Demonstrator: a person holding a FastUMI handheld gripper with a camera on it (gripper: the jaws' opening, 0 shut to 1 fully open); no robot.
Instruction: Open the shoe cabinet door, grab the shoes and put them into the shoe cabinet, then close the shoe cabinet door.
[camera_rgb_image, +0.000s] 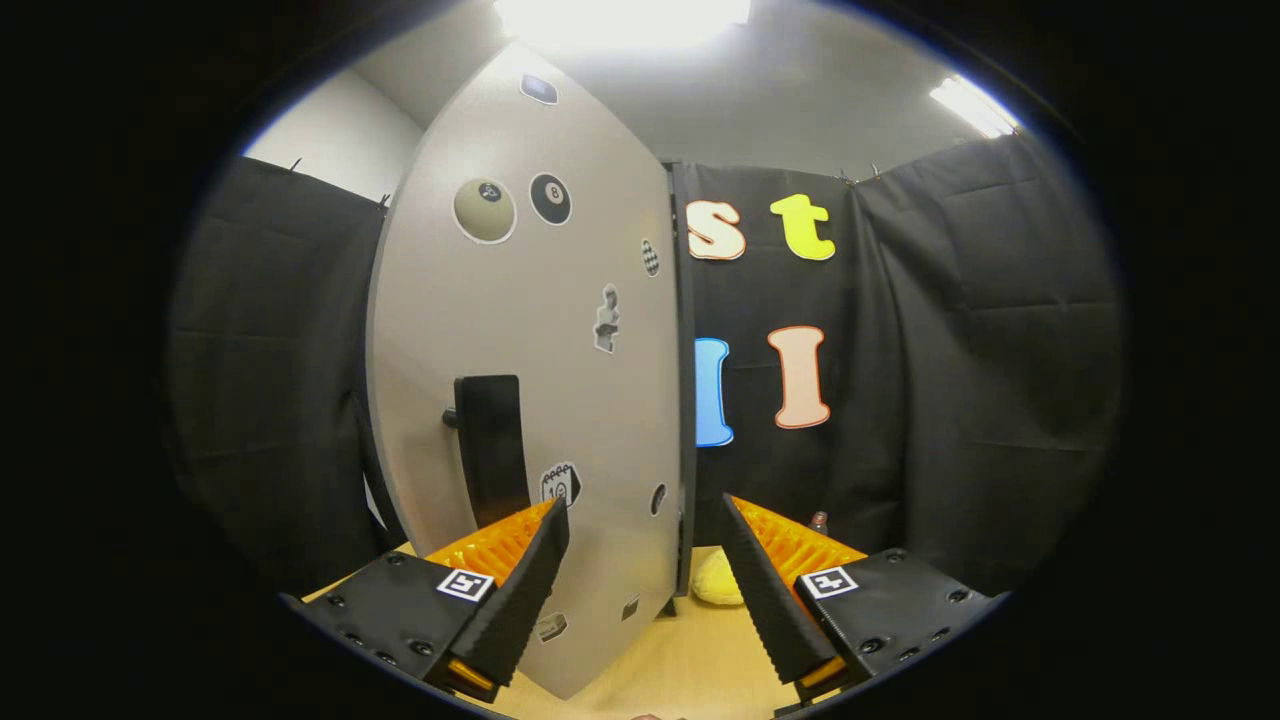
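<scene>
Facing the shoe cabinet door (540, 380), I note it stands swung open, its grey sticker-covered face ahead of my gripper (645, 560). My fingers are spread wide and hold nothing; the door's free edge falls between them. Its black handle (492, 450) sits just beyond my left finger. A yellow object (718, 582) lies on the wooden floor (680, 660) past the door, too hidden to identify.

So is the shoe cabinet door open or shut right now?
Open. The door is swung out, its free edge just ahead of the open gripper, black handle beyond the left finger. The cabinet's inside is hidden behind it.
</scene>
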